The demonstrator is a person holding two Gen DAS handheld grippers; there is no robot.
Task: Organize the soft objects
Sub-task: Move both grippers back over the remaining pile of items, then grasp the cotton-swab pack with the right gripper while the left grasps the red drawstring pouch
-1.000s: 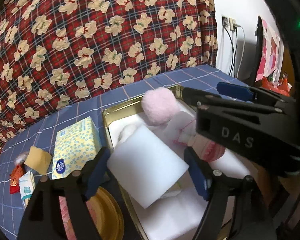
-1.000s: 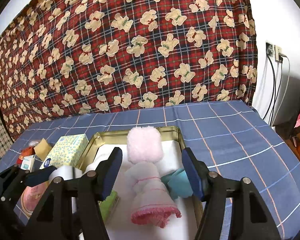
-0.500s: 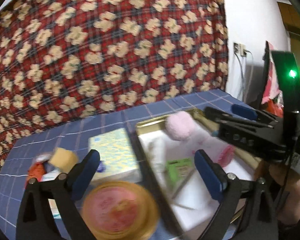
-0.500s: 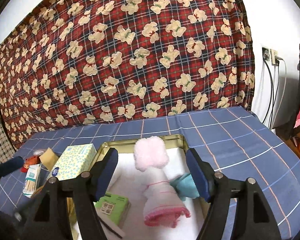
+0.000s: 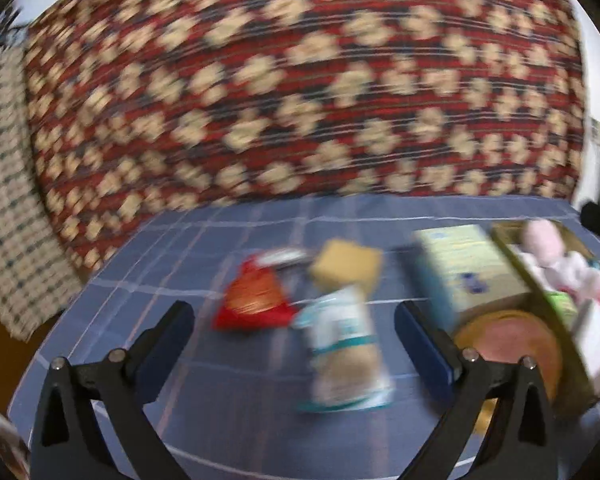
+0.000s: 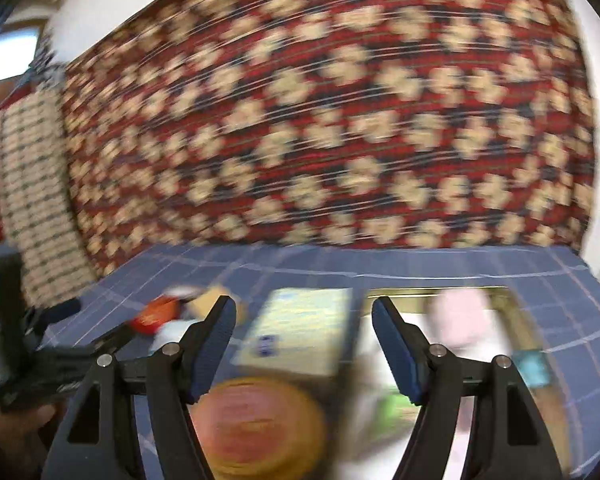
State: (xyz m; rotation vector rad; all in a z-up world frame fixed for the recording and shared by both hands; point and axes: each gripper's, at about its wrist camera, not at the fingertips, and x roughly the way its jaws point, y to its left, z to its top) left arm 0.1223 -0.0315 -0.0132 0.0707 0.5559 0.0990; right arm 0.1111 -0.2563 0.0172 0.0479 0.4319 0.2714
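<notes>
blue checked tablecloth (image 5: 236,400), red bear-print cloth (image 5: 300,80) behind

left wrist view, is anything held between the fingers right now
No: the left gripper is open wide, and the white and teal packet seen between its fingers lies on the blue cloth, untouched.

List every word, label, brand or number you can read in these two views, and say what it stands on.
None can be read: both views are motion-blurred.
Tissue box: a dark blue mark, illegible.
White and teal packet: print smeared.
Red pouch: print smeared.
Round tin lid: design only, no legible text.
</notes>
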